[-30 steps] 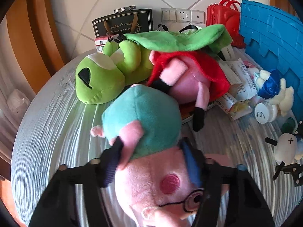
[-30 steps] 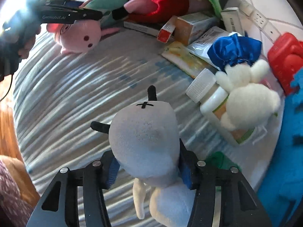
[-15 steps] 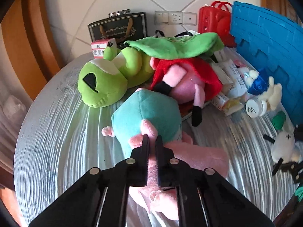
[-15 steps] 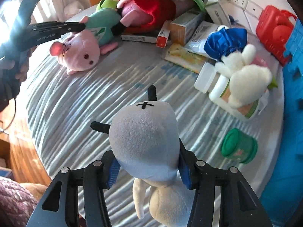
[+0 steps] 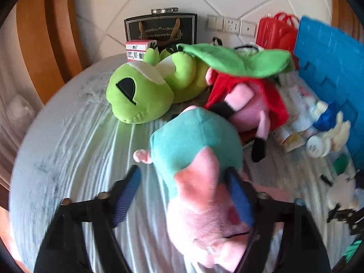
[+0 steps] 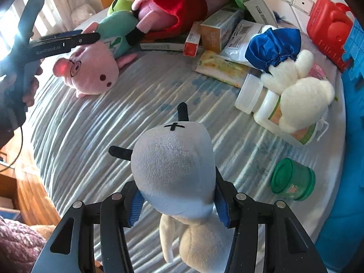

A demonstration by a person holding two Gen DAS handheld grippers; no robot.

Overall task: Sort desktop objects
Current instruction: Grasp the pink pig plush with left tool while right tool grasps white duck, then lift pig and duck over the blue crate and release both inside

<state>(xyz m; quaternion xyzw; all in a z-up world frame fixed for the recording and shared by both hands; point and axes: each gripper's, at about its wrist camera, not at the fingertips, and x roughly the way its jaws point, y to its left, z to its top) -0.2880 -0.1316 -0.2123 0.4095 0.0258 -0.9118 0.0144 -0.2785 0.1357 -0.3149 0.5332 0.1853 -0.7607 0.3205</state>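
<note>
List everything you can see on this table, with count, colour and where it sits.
Pig toy: one, pink with teal shirt, left side of table.
Second pig toy: one, pink in red dress, back of pile.
Frog toy: one, green, back left.
Grey toy: one, grey-blue head, black ears, in right gripper.
White plush: one, white with blue hat, lying on white bottle.
Green jar: one, on its side, right front.
Boxes and packets: several, mixed colours, back middle.
Red case: one, back right.
Tablecloth: one, blue-white striped.
Left gripper: open, around pig toy.
Right gripper: shut on grey toy.
</note>
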